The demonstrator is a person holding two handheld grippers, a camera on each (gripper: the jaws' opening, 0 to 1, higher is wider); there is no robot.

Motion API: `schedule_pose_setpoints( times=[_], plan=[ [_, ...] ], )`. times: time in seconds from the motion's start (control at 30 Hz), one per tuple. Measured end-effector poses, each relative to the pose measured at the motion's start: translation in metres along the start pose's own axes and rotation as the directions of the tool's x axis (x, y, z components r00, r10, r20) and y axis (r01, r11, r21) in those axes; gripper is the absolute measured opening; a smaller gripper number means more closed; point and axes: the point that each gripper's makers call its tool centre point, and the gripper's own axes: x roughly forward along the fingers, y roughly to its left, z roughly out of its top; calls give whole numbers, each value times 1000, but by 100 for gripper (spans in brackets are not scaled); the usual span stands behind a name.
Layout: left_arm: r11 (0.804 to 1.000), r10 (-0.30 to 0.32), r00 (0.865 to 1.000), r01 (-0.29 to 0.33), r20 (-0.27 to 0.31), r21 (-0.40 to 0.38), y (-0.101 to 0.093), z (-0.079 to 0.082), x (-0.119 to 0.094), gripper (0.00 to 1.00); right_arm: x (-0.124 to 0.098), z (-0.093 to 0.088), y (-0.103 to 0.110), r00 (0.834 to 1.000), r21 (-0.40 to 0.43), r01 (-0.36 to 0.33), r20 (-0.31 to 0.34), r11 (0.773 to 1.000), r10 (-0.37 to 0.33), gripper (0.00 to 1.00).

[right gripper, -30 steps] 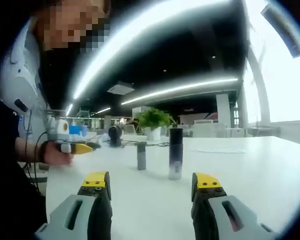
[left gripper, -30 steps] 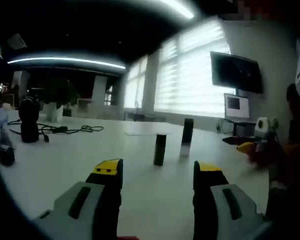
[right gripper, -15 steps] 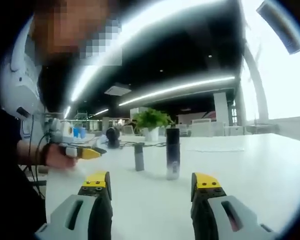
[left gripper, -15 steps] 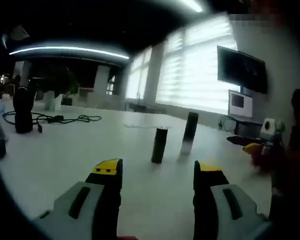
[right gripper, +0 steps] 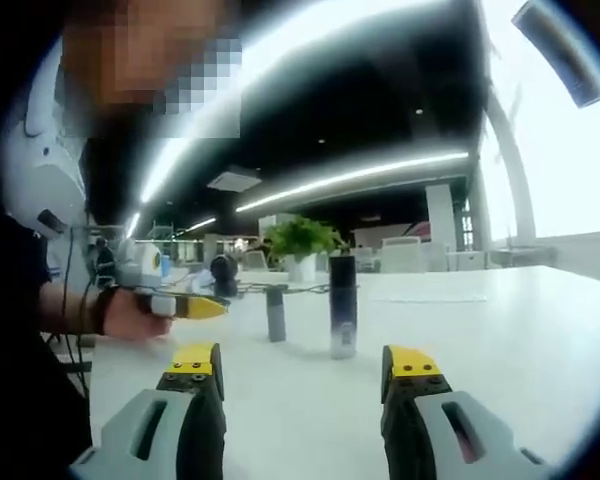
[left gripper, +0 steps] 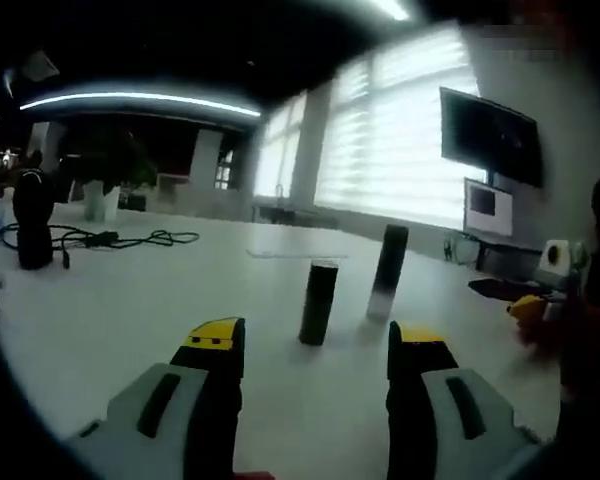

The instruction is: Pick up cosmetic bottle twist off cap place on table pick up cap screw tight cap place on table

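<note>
Standing mid-frame on the white counter: tall bottle beside short dark cap, both grippers' jaws wide, empty

1. In the left gripper view, the left gripper is reaching forward with its two yellow-tipped jaws spread wide and nothing between them.
2. In the right gripper view, the right gripper is doing the same, jaws parted and empty.
3. At the left of the right gripper view, the person's hand is gripping the left gripper's handle, its yellow tip pointing right.
4. A dark sleeve is covering that forearm.
</note>
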Motion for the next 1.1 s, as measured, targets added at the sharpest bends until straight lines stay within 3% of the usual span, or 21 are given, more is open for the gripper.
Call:
schedule_pose_setpoints(
  times=[0.57,0.93,1.1],
  plan=[
    [1000,-2,1000,2,-29,0,-4,-4,29,47,0,3,-3,1000,24,-5,18,1000,4,56],
    [1000,-6,1000,7,-18,24,-7,-1,47,47,0,3,-3,1000,30,-9,20,1000,8,55],
    [1000,-7,1000,7,-20,23,-7,-2,54,46,2,-1,2,1000,-12,-14,0,1000,14,54]
  ],
)
